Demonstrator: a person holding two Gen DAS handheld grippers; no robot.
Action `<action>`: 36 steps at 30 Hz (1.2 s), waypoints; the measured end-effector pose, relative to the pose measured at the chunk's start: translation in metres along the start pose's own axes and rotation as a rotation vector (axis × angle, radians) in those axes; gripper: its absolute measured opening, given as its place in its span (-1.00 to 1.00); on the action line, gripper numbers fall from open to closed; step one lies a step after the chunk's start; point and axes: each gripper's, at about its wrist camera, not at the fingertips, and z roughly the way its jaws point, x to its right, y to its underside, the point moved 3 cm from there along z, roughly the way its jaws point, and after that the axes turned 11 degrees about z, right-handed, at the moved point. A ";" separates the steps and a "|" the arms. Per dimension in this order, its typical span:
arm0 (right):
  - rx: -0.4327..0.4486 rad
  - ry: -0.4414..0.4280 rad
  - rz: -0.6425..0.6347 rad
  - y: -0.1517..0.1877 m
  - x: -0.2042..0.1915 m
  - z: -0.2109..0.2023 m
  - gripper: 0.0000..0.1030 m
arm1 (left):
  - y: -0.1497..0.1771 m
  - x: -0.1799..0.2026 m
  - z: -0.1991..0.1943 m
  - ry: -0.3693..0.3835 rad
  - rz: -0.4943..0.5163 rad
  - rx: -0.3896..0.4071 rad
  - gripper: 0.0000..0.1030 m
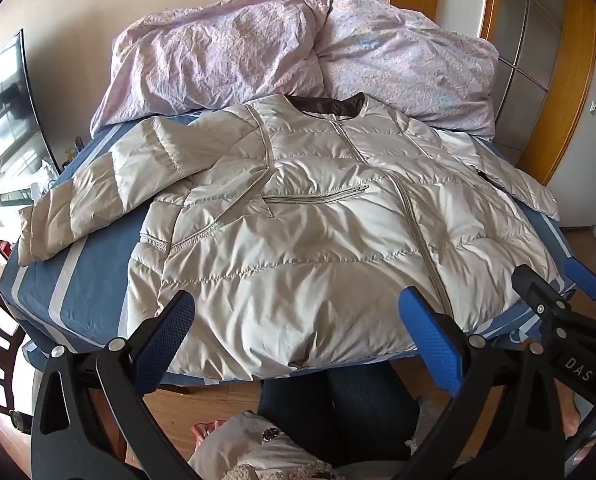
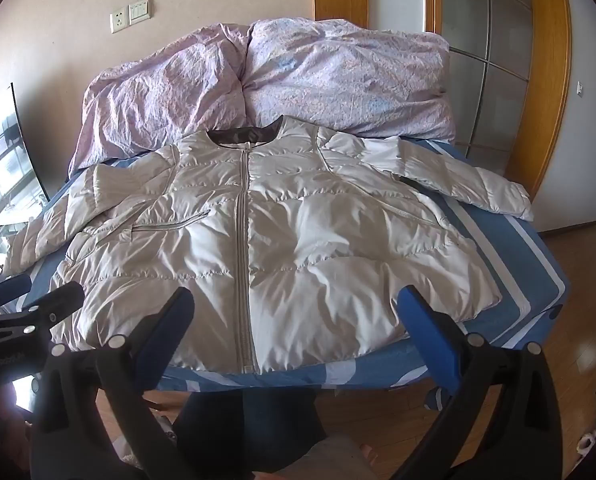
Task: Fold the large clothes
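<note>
A large pale silver puffer jacket (image 1: 298,216) lies front up and zipped on the blue striped bed (image 1: 94,280), collar toward the far pillows, both sleeves spread out to the sides. It also shows in the right wrist view (image 2: 282,240). My left gripper (image 1: 298,320) is open and empty, held above the jacket's hem near the bed's front edge. My right gripper (image 2: 296,316) is open and empty too, above the hem beside the zipper. The right gripper shows at the right edge of the left wrist view (image 1: 554,280).
A crumpled pink duvet (image 1: 282,48) is piled at the head of the bed. A TV screen (image 1: 6,120) stands at the left. A wooden-framed glass door (image 2: 494,60) is at the back right. Wooden floor (image 2: 578,272) and the person's legs (image 1: 338,408) are below.
</note>
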 end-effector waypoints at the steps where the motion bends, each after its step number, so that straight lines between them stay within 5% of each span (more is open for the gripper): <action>1: 0.001 -0.001 0.000 0.000 0.000 0.000 0.97 | 0.000 0.000 0.000 0.000 0.000 0.003 0.97; 36: -0.003 0.001 0.002 0.001 0.000 0.000 0.97 | 0.000 0.000 -0.001 -0.004 0.003 0.010 0.97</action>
